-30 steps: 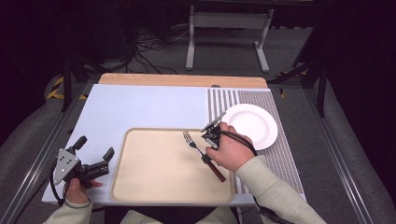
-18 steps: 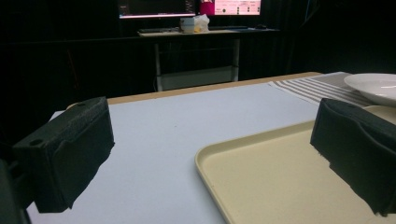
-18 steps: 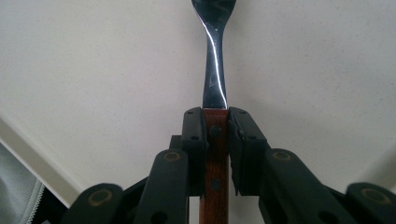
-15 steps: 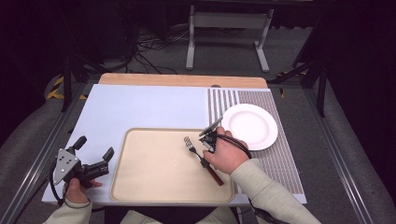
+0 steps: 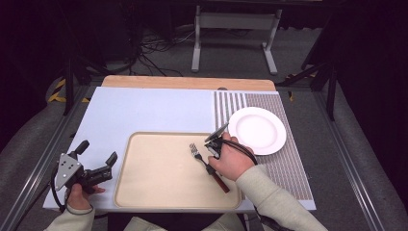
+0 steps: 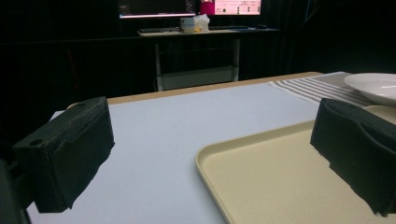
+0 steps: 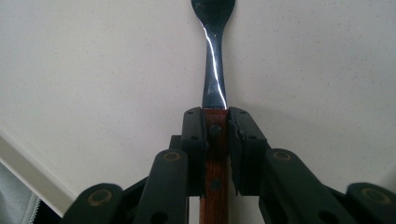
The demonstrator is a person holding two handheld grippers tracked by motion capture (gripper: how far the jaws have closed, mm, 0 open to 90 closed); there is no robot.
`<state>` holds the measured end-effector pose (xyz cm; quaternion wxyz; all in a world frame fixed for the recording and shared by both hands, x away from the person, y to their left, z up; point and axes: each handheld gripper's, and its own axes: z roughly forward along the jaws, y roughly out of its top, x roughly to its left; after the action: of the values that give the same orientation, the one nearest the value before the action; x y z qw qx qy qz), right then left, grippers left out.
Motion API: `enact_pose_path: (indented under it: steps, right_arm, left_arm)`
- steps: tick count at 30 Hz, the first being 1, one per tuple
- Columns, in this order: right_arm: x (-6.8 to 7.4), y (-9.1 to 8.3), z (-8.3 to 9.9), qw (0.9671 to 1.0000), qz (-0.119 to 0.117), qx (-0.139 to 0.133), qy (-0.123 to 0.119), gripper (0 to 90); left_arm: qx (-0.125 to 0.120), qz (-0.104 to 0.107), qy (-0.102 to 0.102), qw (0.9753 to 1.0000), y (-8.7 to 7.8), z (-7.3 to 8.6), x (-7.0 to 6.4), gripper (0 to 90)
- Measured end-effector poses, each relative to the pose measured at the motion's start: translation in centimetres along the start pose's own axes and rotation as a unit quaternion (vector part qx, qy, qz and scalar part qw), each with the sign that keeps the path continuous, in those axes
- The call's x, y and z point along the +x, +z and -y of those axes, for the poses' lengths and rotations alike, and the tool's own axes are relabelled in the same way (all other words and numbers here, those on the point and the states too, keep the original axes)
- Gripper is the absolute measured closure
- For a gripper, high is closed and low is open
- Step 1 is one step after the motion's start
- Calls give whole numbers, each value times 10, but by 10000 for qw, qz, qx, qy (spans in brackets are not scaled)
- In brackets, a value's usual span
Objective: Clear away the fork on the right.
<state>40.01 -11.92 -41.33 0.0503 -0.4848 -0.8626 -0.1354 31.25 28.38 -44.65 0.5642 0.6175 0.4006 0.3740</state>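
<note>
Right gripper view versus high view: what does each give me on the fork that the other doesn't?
Right gripper view alone: the jaws are closed on the top end of the fork's wooden handle, just below the metal neck, rivets visible, with the right gripper centred on it.

High view alone: the layout. The fork lies over the beige tray, tines pointing away from the person, the white plate sits to its right on the striped mat, and the left gripper is open at the table's left edge.

Both: fork, tray surface, right gripper.
</note>
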Motion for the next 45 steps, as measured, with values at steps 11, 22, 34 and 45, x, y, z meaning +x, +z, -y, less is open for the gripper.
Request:
enact_pose_path:
  steps: [11,22,34,45]
  right_arm:
    - [0,2,0,10000,-80,-19,-52,727]
    - [-2,-11,0,9984,-100,-392,-391,552]
    - [-3,-22,-5,9794,-245,-1471,-1364,188]
    - [5,-25,-20,9429,-467,-2061,-2574,258]
  left_arm:
    - [-3,0,-3,10000,0,0,0,0]
    - [3,-2,-4,10000,0,0,0,0]
    - [19,-2,-2,10000,0,0,-1,0]
    - [6,-4,-20,10000,0,0,0,0]
